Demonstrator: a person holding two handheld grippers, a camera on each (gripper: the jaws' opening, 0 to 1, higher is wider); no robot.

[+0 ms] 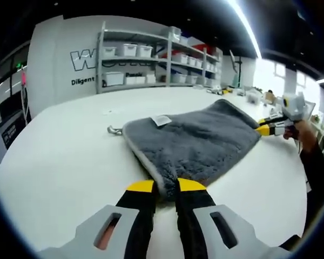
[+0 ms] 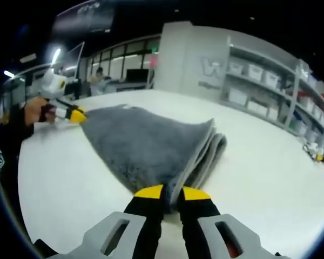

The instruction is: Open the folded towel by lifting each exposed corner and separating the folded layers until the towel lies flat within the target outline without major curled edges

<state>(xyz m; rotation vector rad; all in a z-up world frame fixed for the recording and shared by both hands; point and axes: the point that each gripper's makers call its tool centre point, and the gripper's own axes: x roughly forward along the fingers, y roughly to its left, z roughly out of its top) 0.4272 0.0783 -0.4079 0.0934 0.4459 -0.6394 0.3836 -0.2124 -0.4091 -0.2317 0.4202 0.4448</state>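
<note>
Yellow-tipped jaws of the left gripper [image 1: 166, 187] pinch one corner of the grey towel [image 1: 197, 141], and the right gripper [image 2: 172, 193] is likewise clamped on the opposite corner. Between them the towel stretches across the white table [image 1: 65, 156], still doubled, its stacked layers showing along one edge. Separating the layers likely means drawing the two corners apart along that diagonal.
</note>
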